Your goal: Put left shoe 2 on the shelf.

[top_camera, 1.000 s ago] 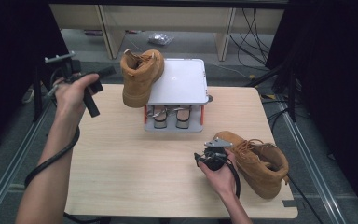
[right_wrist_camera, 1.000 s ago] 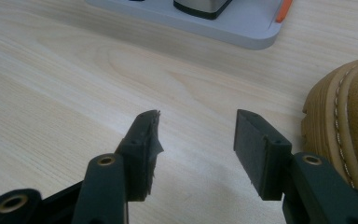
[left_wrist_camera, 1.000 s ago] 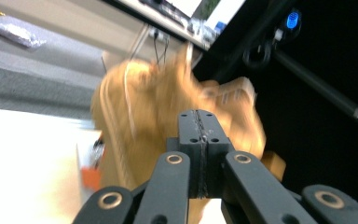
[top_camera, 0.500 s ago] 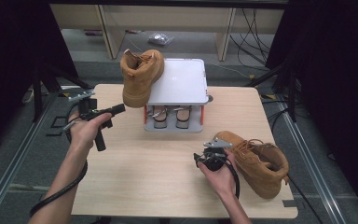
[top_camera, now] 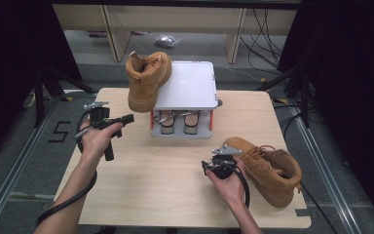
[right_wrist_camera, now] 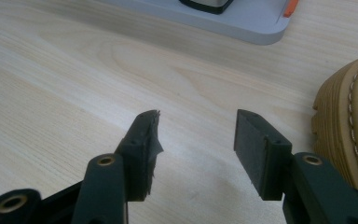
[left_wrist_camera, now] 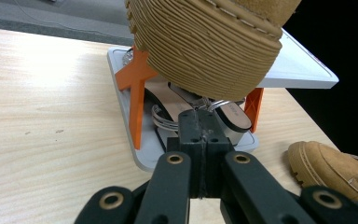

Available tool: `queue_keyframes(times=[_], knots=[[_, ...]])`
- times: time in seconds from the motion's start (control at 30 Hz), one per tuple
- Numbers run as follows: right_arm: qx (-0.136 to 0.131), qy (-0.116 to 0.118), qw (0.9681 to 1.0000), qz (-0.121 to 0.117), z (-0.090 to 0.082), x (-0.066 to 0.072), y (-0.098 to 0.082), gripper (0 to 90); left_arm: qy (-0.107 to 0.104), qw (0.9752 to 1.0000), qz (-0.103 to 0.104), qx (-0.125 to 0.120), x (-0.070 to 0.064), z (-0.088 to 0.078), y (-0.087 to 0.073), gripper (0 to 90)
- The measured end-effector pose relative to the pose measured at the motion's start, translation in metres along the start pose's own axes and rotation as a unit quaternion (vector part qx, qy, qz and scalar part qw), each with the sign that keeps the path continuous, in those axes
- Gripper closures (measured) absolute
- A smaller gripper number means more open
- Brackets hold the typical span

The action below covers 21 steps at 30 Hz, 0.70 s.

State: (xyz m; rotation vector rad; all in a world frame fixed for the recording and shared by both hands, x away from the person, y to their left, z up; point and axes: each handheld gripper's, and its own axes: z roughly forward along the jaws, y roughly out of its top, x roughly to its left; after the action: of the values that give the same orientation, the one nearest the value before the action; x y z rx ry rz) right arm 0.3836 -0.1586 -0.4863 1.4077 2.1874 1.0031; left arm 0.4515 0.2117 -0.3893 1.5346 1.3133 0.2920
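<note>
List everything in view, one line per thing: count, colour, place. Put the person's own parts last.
boots: 2, tan; one on the rack's top shelf at its left edge, one on the table at right.
shoe rack: 1, grey shelves on orange posts, far middle of table.
sandals: a pair, on the rack's lower shelf.
table: 1, light wood.
left gripper: 1, black, jaws shut, held left of the rack.
right gripper: 1, black, jaws open, beside the right boot.
hands: 2, left, right.
</note>
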Motion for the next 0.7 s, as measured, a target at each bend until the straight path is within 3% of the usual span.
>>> queue_keyframes(times=[0.1,0.57,0.7], knots=[[0.002,0.000,0.9999,0.010,-0.0002,0.0014,-0.0003,50.5,0.000,1.0000,0.000,-0.001,-0.0009,0.0017,0.0011,89.7],[0.002,-0.001,1.0000,0.002,0.0004,0.0004,-0.0004,50.4,0.006,1.0000,0.002,0.005,-0.0052,0.0042,0.0072,89.8],[0.004,-0.003,1.0000,0.004,-0.0002,0.0014,-0.0004,50.4,-0.004,1.0000,-0.002,0.004,-0.0087,0.0055,0.0088,89.8]])
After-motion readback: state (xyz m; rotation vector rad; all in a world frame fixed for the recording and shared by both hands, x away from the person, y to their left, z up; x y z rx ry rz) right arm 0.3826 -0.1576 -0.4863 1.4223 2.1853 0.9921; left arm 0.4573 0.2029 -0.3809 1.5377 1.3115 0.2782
